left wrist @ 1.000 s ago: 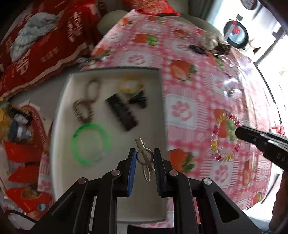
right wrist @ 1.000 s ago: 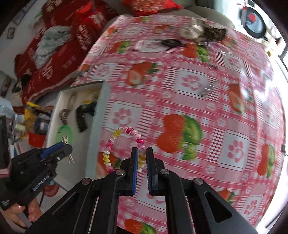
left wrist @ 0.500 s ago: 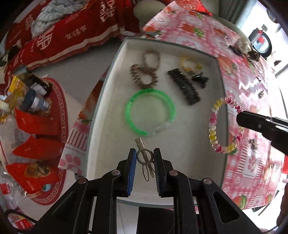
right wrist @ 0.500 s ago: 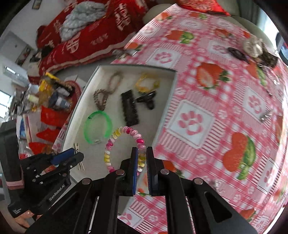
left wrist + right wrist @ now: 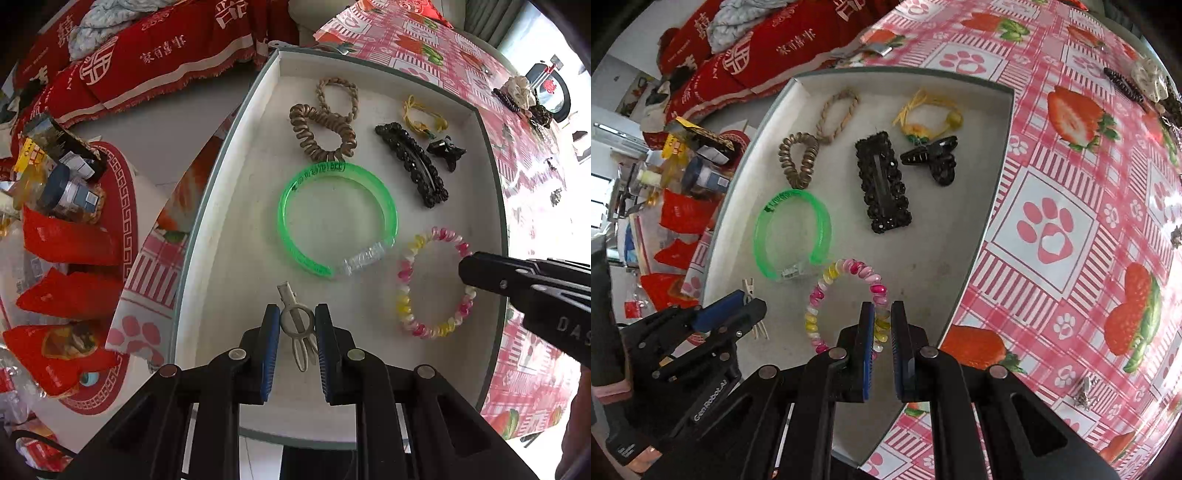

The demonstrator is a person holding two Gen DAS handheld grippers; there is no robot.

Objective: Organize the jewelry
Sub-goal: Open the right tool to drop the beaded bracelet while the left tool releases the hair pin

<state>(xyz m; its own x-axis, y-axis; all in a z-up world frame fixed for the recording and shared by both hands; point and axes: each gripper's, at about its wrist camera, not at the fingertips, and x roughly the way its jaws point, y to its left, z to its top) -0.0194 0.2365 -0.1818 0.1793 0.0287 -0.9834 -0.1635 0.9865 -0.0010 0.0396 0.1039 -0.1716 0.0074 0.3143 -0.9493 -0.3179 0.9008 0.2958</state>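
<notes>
My left gripper (image 5: pixel 294 325) is shut on a small beige hair clip (image 5: pixel 297 323), low over the near part of the white tray (image 5: pixel 236 206). My right gripper (image 5: pixel 882 325) is shut on a pink-and-yellow spiral bracelet (image 5: pixel 820 291) and holds it over the tray's near right part; the bracelet also shows in the left wrist view (image 5: pixel 406 280). In the tray lie a green bangle (image 5: pixel 388 206), a brown spiral hair tie (image 5: pixel 314 144), a braided tan tie (image 5: pixel 351 92), a yellow tie (image 5: pixel 417 118), a black barrette (image 5: pixel 413 162) and a black claw clip (image 5: pixel 447 151).
The tray sits at the edge of a table with a pink strawberry cloth (image 5: pixel 1071 184). More small jewelry lies at the table's far side (image 5: pixel 1137 81) and near right (image 5: pixel 1084 393). Left of the table are red packets and jars (image 5: pixel 62 229) on a lower surface.
Both grippers have moved from the tablecloth side to over the tray, carrying the clip and the bracelet. The bracelet now hangs inside the tray's rim.
</notes>
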